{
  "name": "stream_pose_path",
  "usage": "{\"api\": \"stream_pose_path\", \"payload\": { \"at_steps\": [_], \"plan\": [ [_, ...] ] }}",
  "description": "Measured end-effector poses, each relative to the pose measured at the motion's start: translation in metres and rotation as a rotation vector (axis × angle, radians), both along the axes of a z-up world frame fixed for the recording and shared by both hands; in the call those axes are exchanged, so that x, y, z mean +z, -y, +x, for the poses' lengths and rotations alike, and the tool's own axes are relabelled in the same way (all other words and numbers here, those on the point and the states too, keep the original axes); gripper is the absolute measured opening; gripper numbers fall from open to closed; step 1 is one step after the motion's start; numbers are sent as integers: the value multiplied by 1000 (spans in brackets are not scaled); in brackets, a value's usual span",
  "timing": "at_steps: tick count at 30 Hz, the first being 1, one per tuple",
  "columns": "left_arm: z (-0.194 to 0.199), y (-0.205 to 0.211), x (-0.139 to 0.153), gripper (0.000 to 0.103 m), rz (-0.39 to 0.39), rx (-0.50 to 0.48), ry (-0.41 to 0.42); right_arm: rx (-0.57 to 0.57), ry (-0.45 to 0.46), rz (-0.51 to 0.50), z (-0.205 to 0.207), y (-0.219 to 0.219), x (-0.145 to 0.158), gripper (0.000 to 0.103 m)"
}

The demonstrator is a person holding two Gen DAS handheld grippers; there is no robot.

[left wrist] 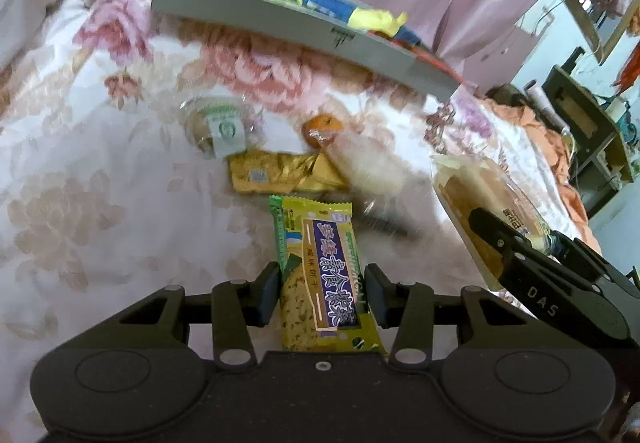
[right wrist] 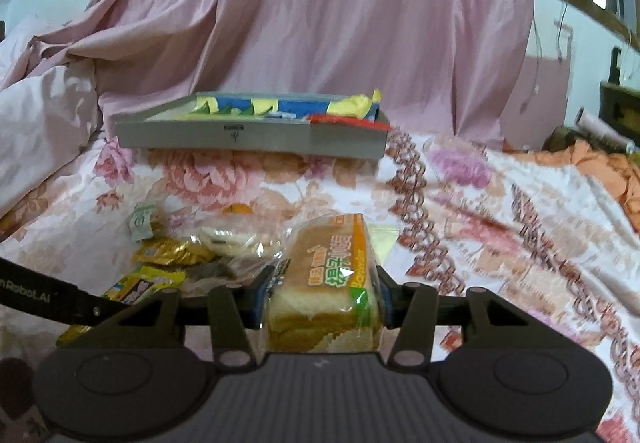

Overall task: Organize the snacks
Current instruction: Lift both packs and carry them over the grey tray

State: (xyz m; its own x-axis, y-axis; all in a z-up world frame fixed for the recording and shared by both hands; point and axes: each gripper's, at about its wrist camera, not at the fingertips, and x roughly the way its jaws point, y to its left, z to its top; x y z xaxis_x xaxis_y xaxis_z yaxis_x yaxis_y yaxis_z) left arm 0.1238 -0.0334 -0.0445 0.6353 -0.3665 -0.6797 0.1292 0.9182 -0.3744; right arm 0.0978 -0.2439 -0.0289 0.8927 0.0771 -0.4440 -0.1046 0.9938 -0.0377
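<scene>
My left gripper (left wrist: 322, 293) is shut on a yellow-green biscuit packet (left wrist: 320, 267) with a purple label, held just above the floral bedspread. My right gripper (right wrist: 322, 295) is shut on a clear-wrapped bread packet (right wrist: 328, 267) with orange and green print. In the left wrist view that bread packet (left wrist: 472, 195) shows at the right, with a black finger (left wrist: 492, 231) of the right gripper on it. A grey tray (right wrist: 240, 135) sits further back on the bed, holding blue, yellow and red packets. It also appears tilted across the top of the left wrist view as the grey tray (left wrist: 280, 23).
Loose snacks lie on the bedspread ahead: a gold packet (left wrist: 276, 175), a round pastry with a green label (left wrist: 216, 127), an orange-wrapped piece (left wrist: 322, 125) and a clear-wrapped pale cake (left wrist: 368, 167). Pink fabric (right wrist: 320, 23) hangs behind the tray. Dark furniture (left wrist: 580, 115) stands at the right.
</scene>
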Motion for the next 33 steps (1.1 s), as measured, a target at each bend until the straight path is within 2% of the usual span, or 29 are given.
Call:
{"api": "stream_pose_path", "payload": {
  "at_steps": [2,3,4,6,9,12,14,16,18,21,24,25,28,33],
  "plan": [
    [-4,1,5,44,7,-1,21,5,33,-15,-3,-1,4,54],
    [-6,2,8,26,16,-1,34,9,50,-23,-5,-3,5,54],
    [-8,3,11,20,23,-3,45,14,65,-30,-7,-4,7,54],
    [-12,4,15,20,17,-14,66,25,87,-42,-9,-6,9,54],
    [-11,8,10,21,62,-38,47,41,99,-48,-10,-10,10,54],
    [-8,9,-1,28,74,-50,-4,45,96,-49,-11,-10,10,54],
    [-6,11,-4,43,74,-62,-24,43,94,-41,-10,-10,10,54],
    [-5,14,-5,64,72,-77,-22,43,94,-40,-10,-9,10,54],
    [-1,20,-7,69,86,-96,-27,45,93,-39,-10,-9,10,54],
    [5,32,-13,69,131,-136,-55,49,94,-40,-9,-11,10,54],
    [10,40,-20,64,190,-165,-71,54,101,-42,-8,-11,10,54],
    [10,41,-20,59,196,-169,-67,56,104,-42,-8,-12,10,54],
    [12,42,-20,51,200,-180,-67,62,111,-42,-8,-12,11,54],
    [9,36,-19,49,157,-156,-64,75,122,-37,-7,-14,13,54]
  ]
}}
